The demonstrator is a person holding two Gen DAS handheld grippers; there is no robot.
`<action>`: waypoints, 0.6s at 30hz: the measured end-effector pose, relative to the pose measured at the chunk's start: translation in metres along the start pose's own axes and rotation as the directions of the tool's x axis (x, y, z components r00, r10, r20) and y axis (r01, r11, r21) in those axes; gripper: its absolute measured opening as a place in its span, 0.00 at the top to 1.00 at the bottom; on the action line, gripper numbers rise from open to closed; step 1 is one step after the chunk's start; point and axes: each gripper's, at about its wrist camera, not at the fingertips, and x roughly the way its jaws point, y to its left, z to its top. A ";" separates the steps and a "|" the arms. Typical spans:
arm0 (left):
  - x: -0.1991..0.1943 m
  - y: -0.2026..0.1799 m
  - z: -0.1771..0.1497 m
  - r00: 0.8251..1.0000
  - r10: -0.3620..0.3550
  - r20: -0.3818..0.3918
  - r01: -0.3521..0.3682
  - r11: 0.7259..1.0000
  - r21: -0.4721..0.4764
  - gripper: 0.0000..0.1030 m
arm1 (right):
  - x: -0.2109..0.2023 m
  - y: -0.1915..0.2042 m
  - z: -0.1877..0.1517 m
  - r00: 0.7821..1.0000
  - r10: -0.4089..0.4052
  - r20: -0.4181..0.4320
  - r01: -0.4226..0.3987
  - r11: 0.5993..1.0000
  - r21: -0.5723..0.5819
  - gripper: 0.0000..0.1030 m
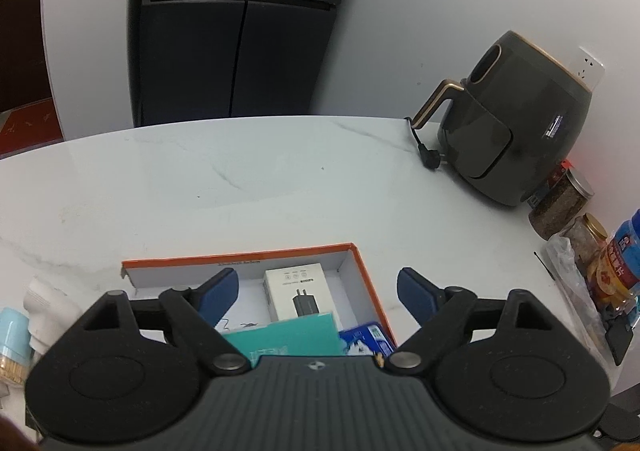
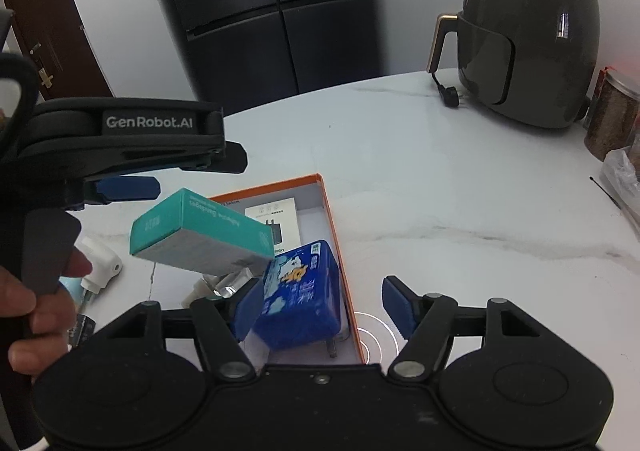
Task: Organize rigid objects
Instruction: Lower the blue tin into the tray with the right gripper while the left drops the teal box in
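An orange-rimmed open box (image 1: 372, 283) lies on the white marble table. Inside it are a white charger box (image 1: 298, 293) and a blue printed pack (image 2: 304, 299). A teal carton (image 2: 200, 231) sits tilted over the box's left side, its low corner by the blue pack. My left gripper (image 1: 316, 295) is open above the box; the teal carton (image 1: 288, 335) shows below it, clear of both pads. In the right wrist view one blue left finger (image 2: 128, 187) hangs just above the carton. My right gripper (image 2: 322, 307) is open, its left pad at the blue pack's edge and its right pad outside the orange rim.
A dark air fryer (image 1: 516, 119) with its loose plug (image 1: 430, 159) stands at the back right. Jars and a bag (image 1: 560, 207) crowd the right edge. A white device (image 1: 44, 307) and small items lie left of the box. A hand (image 2: 24, 315) holds the left gripper.
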 end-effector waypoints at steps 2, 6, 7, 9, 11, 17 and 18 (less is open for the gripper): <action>-0.007 0.004 0.000 1.000 0.005 0.011 -0.005 1.000 -0.006 0.13 | -0.003 0.002 -0.001 1.000 0.007 0.004 -0.007 1.000 0.004 0.23; -0.023 0.013 -0.001 0.999 0.033 0.030 -0.032 0.999 -0.011 0.11 | -0.011 0.013 -0.002 1.000 0.012 0.025 -0.012 1.000 -0.013 0.23; -0.027 0.017 -0.002 0.999 0.040 0.035 -0.039 0.999 -0.016 0.10 | -0.013 0.016 -0.003 0.999 0.019 0.030 -0.019 1.000 -0.013 0.23; -0.037 0.024 -0.005 0.998 0.055 0.042 -0.054 0.998 -0.024 0.10 | -0.019 0.022 -0.005 0.999 0.024 0.046 -0.023 1.000 -0.017 0.23; -0.045 0.033 -0.010 0.996 0.078 0.041 -0.076 0.997 -0.033 0.09 | -0.021 0.029 -0.006 0.998 0.026 0.053 -0.024 0.999 -0.026 0.23; -0.068 0.058 -0.026 0.989 0.143 0.028 -0.141 0.988 -0.069 0.09 | -0.025 0.058 -0.010 0.996 0.077 0.042 -0.074 0.994 -0.080 0.23; -0.071 0.062 -0.029 0.988 0.153 0.025 -0.151 0.986 -0.071 0.09 | -0.025 0.063 -0.012 0.995 0.089 0.039 -0.085 0.993 -0.086 0.23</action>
